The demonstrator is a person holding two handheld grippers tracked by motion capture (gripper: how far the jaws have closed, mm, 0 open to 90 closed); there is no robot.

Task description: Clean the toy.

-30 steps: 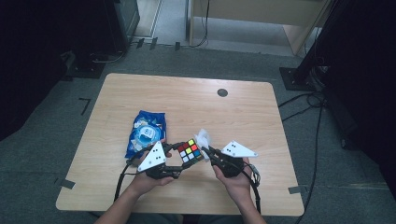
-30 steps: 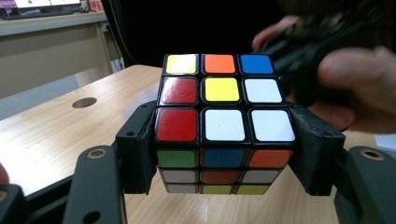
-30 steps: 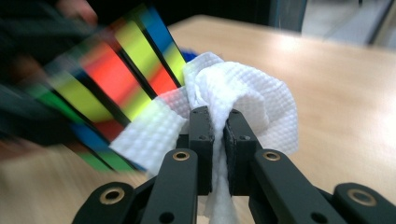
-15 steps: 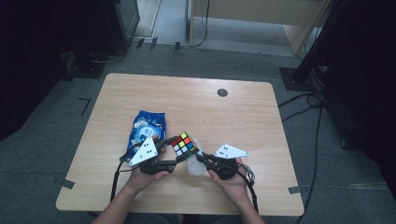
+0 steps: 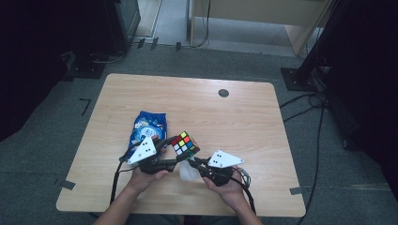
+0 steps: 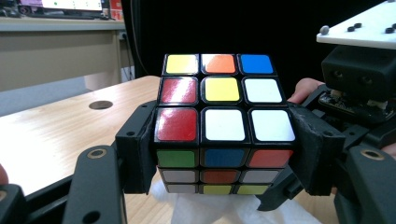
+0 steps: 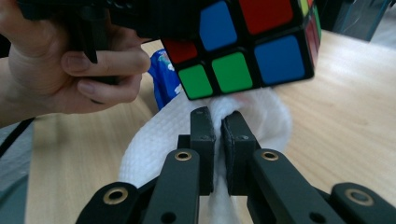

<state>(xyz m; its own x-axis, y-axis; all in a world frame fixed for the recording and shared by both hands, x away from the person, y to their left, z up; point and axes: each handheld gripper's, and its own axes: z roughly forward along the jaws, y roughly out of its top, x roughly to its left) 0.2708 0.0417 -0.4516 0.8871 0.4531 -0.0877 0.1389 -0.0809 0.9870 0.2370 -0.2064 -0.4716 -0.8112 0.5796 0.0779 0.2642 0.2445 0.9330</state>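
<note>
- Left gripper (image 6: pixel 224 154): jaws clamp a multicoloured plastic puzzle cube (image 6: pixel 223 122), held above the wooden table (image 5: pixel 244 122).
- Right gripper (image 7: pixel 218 128): jaws pinch a white woven cloth (image 7: pixel 159 140) under the cube.
- Blue snack bag (image 5: pixel 146 127): print unreadable.
- Since earlier: both grippers and cube moved left, towards the person.

My wooden table (image 5: pixel 244 122) stands on grey floor (image 5: pixel 328 187). A blue snack bag (image 5: pixel 148 126) lies flat on the table's near left part. A small dark round hole (image 5: pixel 224 93) sits near the table's far edge. Black cables (image 5: pixel 300 101) trail off the table's right side. A light wooden desk (image 6: pixel 56 51) stands beyond the table.
</note>
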